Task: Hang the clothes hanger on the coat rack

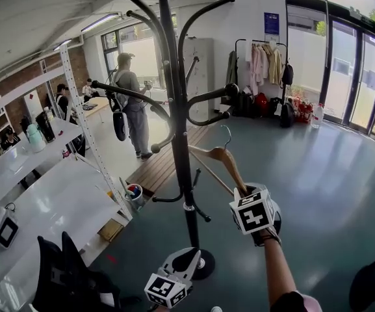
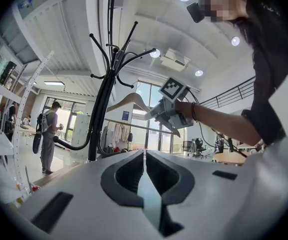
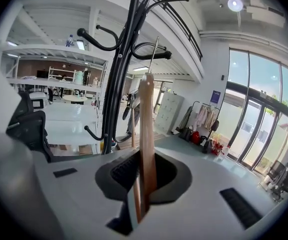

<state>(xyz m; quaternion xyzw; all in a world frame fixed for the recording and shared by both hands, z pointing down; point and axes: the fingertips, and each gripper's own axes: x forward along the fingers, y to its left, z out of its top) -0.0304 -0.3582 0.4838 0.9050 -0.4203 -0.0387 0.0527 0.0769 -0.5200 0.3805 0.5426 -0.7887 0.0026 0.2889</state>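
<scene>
Spreading across the room is a glossy grey-green floor [image 1: 323, 174], with tall glass windows [image 1: 359, 70] along the right side and a garment rail [image 1: 265, 60] hung with clothes against the far wall. On the left stands a white table [image 1: 51, 203] beside white shelving [image 1: 77, 103], and a black chair [image 1: 60, 275] sits at the near left corner. A person [image 1: 132, 103] stands at the far left, beyond a strip of wooden boards [image 1: 158, 168] on the floor. The black coat rack [image 1: 176, 129] rises from a round base in the middle of the floor, its curved arms spreading left and right. The right forearm [image 1: 277, 265] reaches up from the near right edge, and the right hand-held gripper [image 1: 242, 190] points up and left toward the rack. Its jaws are clamped on one end of the wooden clothes hanger [image 1: 221, 158]. The hanger slants up to the left of the gripper, with its metal hook [image 1: 227, 135] just right of the rack's pole. The hook sits just below a curved arm and rests on nothing, as far as the head view shows. The left hand-held gripper [image 1: 189, 257] is low at the near edge, near the rack's base. Its jaws are pressed together with nothing between them.
</scene>
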